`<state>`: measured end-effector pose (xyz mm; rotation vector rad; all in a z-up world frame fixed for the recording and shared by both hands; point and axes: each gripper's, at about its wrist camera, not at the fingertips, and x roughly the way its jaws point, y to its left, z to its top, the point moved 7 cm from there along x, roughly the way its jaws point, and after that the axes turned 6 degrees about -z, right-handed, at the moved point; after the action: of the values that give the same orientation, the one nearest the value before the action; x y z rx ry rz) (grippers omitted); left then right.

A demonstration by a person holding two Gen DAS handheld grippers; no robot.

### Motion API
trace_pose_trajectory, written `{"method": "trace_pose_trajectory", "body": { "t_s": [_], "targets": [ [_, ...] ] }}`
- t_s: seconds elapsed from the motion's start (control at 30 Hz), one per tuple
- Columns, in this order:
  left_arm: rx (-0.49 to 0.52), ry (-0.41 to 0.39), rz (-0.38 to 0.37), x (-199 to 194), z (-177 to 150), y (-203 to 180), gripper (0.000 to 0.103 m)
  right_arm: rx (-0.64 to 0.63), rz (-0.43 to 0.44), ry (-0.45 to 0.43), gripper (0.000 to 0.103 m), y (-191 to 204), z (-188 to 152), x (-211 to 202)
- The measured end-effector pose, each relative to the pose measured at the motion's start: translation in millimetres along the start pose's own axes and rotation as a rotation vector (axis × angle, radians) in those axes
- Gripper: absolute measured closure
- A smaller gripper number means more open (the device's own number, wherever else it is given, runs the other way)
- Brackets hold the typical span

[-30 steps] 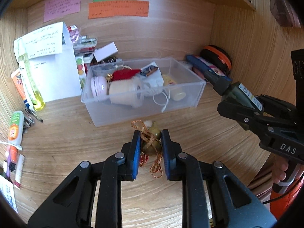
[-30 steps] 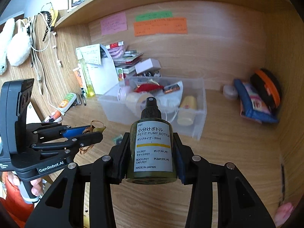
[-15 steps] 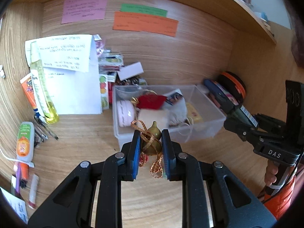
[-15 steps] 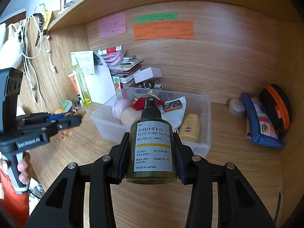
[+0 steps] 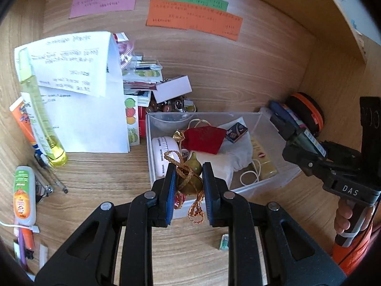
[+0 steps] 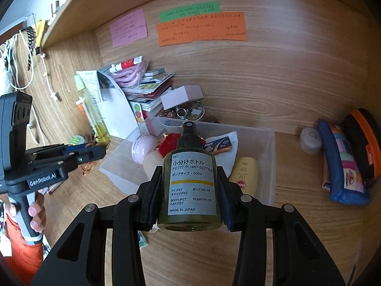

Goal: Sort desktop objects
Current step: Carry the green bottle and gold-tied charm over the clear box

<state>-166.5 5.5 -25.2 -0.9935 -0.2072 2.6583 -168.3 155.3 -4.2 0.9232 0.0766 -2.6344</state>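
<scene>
Both tools are closing in on the clear bin (image 5: 273, 116) together. A second ago it sat well ahead of us on the tabletop (image 5: 100, 171); now its near wall is lying just under our fingertips. Our left tool (image 5: 189, 178) is pinching the small olive gourd charm (image 5: 190, 178) with its gold cord hanging loose between the blue pads, and it is hovering over the bin's near left corner. Our right tool (image 6: 189, 186) is gripping the green pump bottle (image 6: 189, 178) upright by its sides, above the bin's near edge. We are judging this as the carry nearly done, with the drops coming next.

Room inside is tight: a red pouch (image 5: 202, 138), a white round case (image 5: 165, 153), a white cloth (image 5: 235, 157) and a yellow tube (image 6: 244, 174) are already filling much of the floor. The clearest patch is probably near the right wall, though the bottle is hiding part of it. The two tools are standing well apart, so neither is crowding the other.
</scene>
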Motion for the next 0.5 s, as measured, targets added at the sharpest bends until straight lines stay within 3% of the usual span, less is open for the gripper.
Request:
{"method": "trace_pose_trajectory", "body": {
  "t_s": [0.5],
  "targets": [
    [0.011,0.079,-0.023,43.4,-4.9,3.8,0.083,-0.004,0.001,0.123,0.065,1.5,-1.3,70.5]
  ]
}}
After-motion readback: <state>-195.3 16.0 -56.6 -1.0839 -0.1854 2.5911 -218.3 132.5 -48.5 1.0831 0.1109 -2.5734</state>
